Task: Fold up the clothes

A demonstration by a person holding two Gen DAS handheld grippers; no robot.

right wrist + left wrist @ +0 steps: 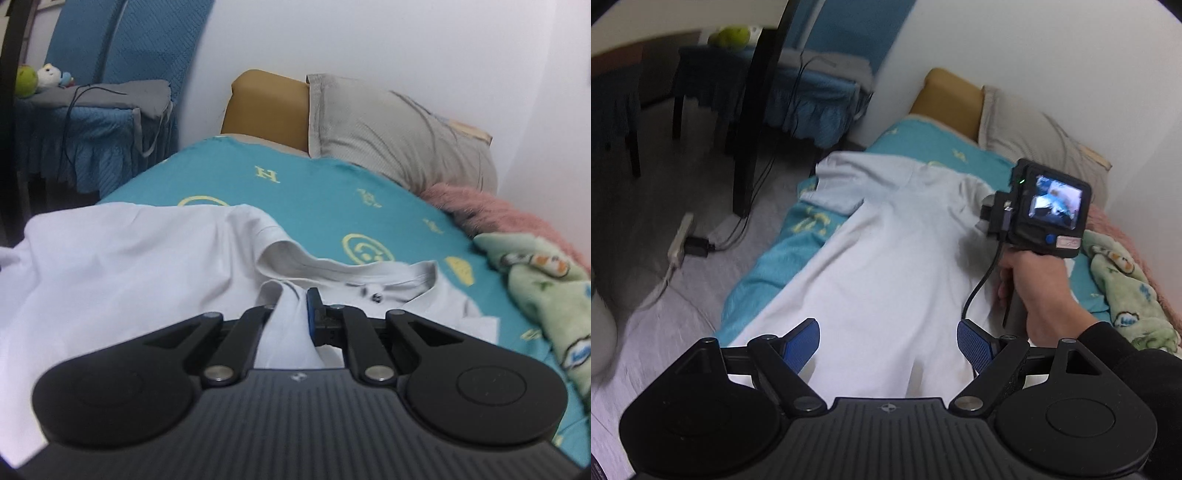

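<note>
A white polo shirt [886, 240] lies spread lengthwise on the teal bed sheet [768, 266]. My left gripper [888, 345] hovers over the shirt's near end, open, with nothing between its blue pads [801, 345]. A hand [1030, 288] holds the right gripper's handle at the shirt's far right side. In the right wrist view my right gripper [293, 308] is shut on a bunched fold of the white shirt [129, 258] just below the collar [332, 267] and its button [376, 297]. Cloth hides its left finger.
A grey pillow [399, 136] and a tan cushion [266, 107] stand at the bed's head against the wall. Pink [491, 210] and green [546, 295] blankets line the right side. On the floor to the left are a power strip [679, 243], cables and a dark post [753, 122].
</note>
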